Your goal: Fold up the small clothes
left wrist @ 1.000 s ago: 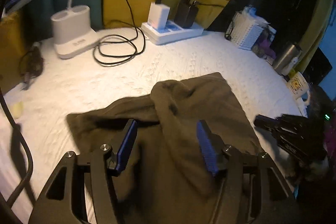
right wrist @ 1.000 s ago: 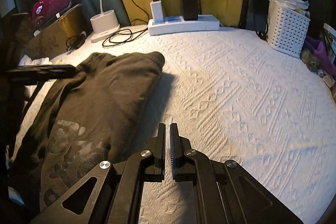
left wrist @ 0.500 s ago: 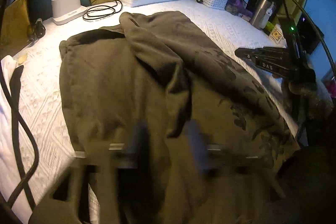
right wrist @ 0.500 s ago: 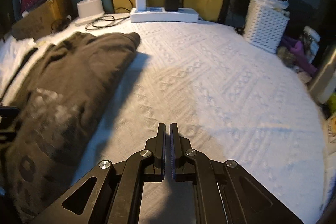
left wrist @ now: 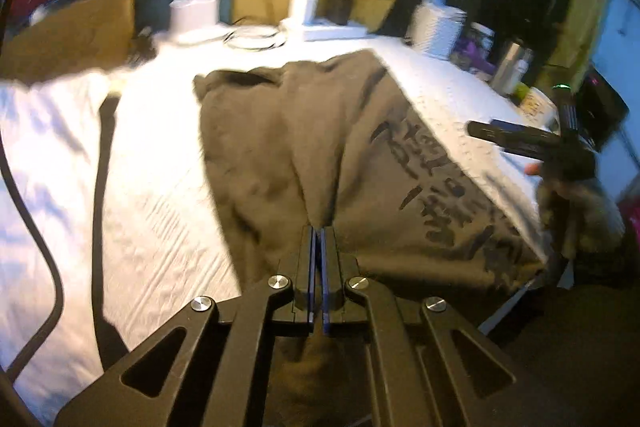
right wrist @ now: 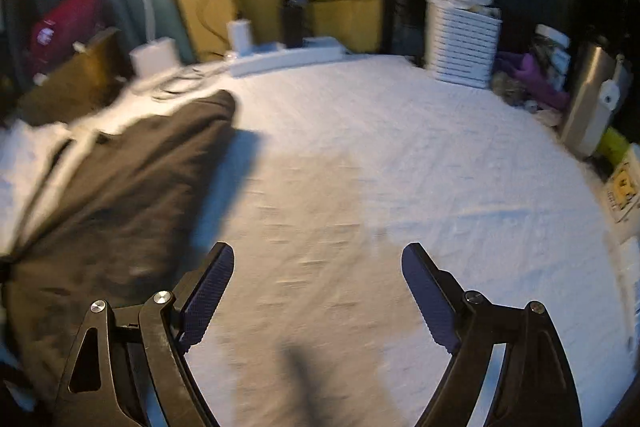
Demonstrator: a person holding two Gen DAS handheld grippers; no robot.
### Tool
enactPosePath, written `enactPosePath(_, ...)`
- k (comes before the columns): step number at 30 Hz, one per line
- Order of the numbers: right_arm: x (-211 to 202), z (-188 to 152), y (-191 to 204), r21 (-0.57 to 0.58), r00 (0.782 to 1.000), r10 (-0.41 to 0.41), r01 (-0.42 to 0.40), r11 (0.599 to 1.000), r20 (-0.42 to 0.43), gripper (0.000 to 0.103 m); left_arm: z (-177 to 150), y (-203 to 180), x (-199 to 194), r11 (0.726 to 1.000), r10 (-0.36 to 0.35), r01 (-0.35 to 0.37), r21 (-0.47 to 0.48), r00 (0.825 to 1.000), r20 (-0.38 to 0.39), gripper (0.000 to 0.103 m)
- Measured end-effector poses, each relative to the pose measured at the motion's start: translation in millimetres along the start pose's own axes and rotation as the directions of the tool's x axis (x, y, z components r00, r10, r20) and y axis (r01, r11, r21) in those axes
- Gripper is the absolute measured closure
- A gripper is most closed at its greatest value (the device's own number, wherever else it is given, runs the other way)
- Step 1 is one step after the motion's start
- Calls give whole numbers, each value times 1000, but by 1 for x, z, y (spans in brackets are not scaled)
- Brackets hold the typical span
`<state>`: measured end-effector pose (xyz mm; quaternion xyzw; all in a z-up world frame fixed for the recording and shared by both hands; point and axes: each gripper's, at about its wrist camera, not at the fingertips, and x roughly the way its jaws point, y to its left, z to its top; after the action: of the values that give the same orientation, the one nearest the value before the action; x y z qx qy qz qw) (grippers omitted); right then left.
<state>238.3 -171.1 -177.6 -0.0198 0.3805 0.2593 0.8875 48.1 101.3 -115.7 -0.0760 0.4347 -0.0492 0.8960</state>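
Observation:
A dark olive garment [left wrist: 340, 131] with dark printed characters lies bunched on the white bedspread [left wrist: 160, 187]. My left gripper [left wrist: 319, 229] is shut on a fold of it at the near edge, and the cloth's creases run into the tips. In the right wrist view the same garment [right wrist: 120, 187] lies at the left. My right gripper [right wrist: 318, 259] hangs over bare bedspread [right wrist: 360, 167] beside it, its jaws opening wide with nothing between them. That right gripper [left wrist: 480, 131] also shows at the garment's right side in the left wrist view, held by a hand.
At the back stand a white lamp base [left wrist: 195, 11], a power strip [left wrist: 332, 31] with chargers and coiled cable, and a cardboard box [left wrist: 72, 35]. A white basket [right wrist: 460, 43] and a steel bottle [right wrist: 592, 99] line the right edge. A black cable [left wrist: 100, 187] crosses the left.
My left gripper went from open to shut on the garment and drew back toward the near edge, so more of the cloth shows. My right gripper went from shut to wide open.

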Motion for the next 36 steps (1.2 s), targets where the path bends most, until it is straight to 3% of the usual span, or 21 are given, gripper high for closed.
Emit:
enactPosePath(3,-10,-12,31,-58,997,82,-83,995,-15,16,-5,5,3,996,-62,60,-64,998,-18,101)
enactPosePath(5,-15,-21,47,-100,994,103,-106,989,-30,16,-8,0,3,991,-112,109,-73,993,-32,86)
enactPosePath(6,-17,-26,55,-117,993,114,-118,986,-41,16,-10,-4,1,991,-121,119,-57,992,-34,61)
enactPosePath(7,-19,-28,60,-123,992,120,-125,985,-47,16,-13,-6,0,992,-122,120,-47,992,-37,44)
enactPosePath(8,-21,-32,64,-126,990,127,-133,983,-53,16,-16,-10,-1,992,-125,124,-32,991,-44,44)
enactPosePath(11,-22,-47,74,-167,989,118,-131,977,-84,16,-26,-14,4,992,-121,122,9,989,-88,45)
enactPosePath(13,-20,-58,77,-185,989,101,-119,976,-107,16,-32,-19,8,993,-98,104,48,990,-104,76)
enactPosePath(14,-20,-64,76,-183,988,97,-118,976,-119,16,-35,-22,5,993,-89,96,73,991,-103,78)
enactPosePath(15,-20,-70,77,-188,987,93,-117,975,-131,16,-36,-24,1,991,-98,106,78,990,-100,89)
enactPosePath(18,-24,-80,74,-204,988,84,-109,973,-130,16,-39,-22,-8,990,-109,118,81,989,-103,96)
enactPosePath(22,-31,-90,71,-199,990,73,-96,975,-120,16,-48,-18,-4,992,-93,104,75,986,-136,97)
enactPosePath(30,-43,-100,67,-186,991,70,-91,978,-115,16,-46,-20,-9,992,-109,116,52,987,-120,96)
enactPosePath(36,-47,-107,66,-196,991,76,-97,976,-110,16,-51,-21,-4,994,-67,78,80,989,-133,94)
